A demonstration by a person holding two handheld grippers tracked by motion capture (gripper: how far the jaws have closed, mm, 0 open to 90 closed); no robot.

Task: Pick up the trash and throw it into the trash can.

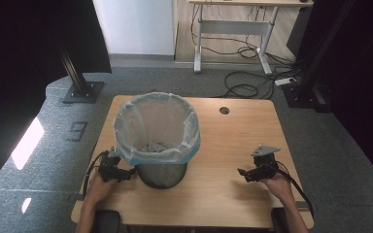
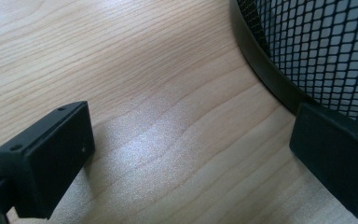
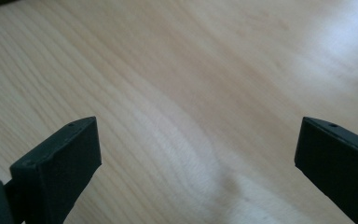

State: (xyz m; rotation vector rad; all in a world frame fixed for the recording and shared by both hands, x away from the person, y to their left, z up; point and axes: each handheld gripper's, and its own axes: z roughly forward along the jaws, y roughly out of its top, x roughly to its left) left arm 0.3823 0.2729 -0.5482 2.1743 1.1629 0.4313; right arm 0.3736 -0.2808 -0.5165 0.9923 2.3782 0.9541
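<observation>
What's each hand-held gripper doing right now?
Left hand-held gripper: open, holding nothing, beside the mesh bin.
Right hand-held gripper: open, empty, over the table.

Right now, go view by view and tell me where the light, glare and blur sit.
High view: dark side curtains, a bright patch on the floor at left, and the table evenly lit.
Left gripper view: pale sheen on the wood between the jaws; the mesh bin is sharp.
Right gripper view: soft glare top right, jaws slightly blurred.

We can read one mark: a large dark numeral "9" [image 1: 78, 130] printed on the grey floor mat [image 1: 39, 165], just left of the wooden table [image 1: 233, 141]. Nothing on the table carries any text, label or brand we can read.
</observation>
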